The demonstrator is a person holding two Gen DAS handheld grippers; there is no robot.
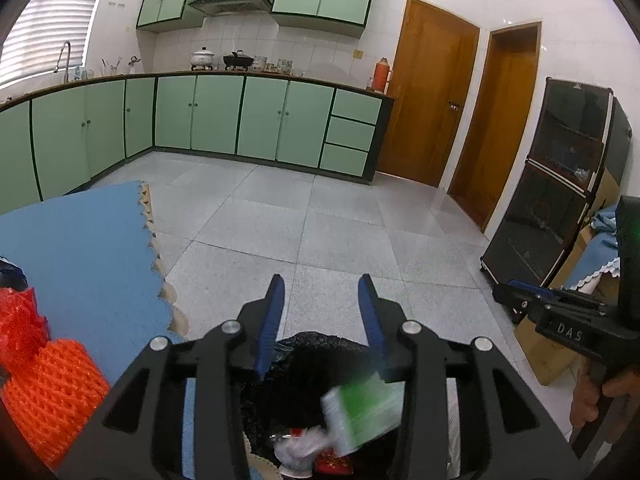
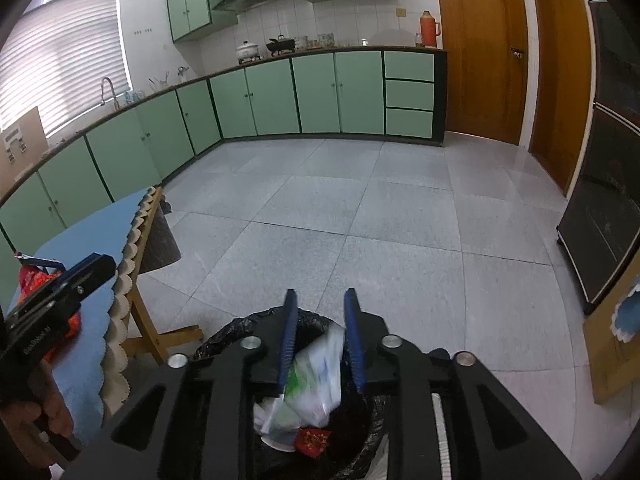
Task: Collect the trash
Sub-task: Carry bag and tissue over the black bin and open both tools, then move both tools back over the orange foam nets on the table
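A bin lined with a black bag (image 1: 316, 338) stands on the floor right under both grippers. My left gripper (image 1: 320, 282) is open, with nothing between its blue fingers; a blurred green and white packet (image 1: 364, 408) is below them, over the bin. My right gripper (image 2: 320, 293) is open above the bin (image 2: 224, 336); a blurred white and green plastic wrapper (image 2: 316, 376) hangs low between its fingers, and no pad presses on it. Red and white scraps (image 2: 312, 440) lie inside. Orange foam nets (image 1: 52, 380) lie on the blue-covered table (image 1: 80, 240).
The table (image 2: 92, 232) with its wooden legs (image 2: 148, 332) stands left of the bin. Green kitchen cabinets (image 1: 220, 116) line the far walls. A dark cabinet (image 1: 552, 184) and a cardboard box (image 1: 548, 360) stand to the right. Grey tiled floor (image 2: 360, 220) stretches ahead.
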